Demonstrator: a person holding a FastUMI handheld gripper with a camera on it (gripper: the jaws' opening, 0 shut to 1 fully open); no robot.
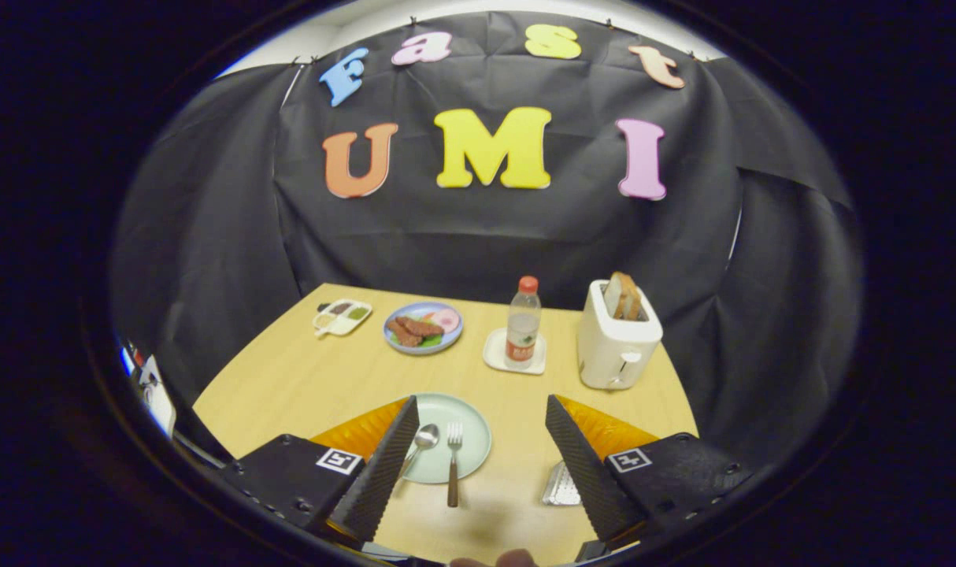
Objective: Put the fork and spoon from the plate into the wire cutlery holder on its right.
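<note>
A pale green plate (464, 417) lies on the wooden table between my fingers, nearer the left one. On it rest a fork (453, 465) with a brown handle that sticks out over the near rim, and a spoon (424, 439) just left of the fork, partly hidden by my left finger (383, 472). The wire cutlery holder (561, 486) shows as a silvery mesh piece to the right of the plate, mostly hidden behind my right finger (584, 465). My gripper (482, 409) hangs above the table, open wide, with nothing between its fingers.
Beyond the plate stand a bottle with a red cap (523, 323) on a white coaster, a white toaster (616, 342) holding bread slices, a blue plate of food (423, 327) and a small divided dish (342, 316). Black cloth walls the table in.
</note>
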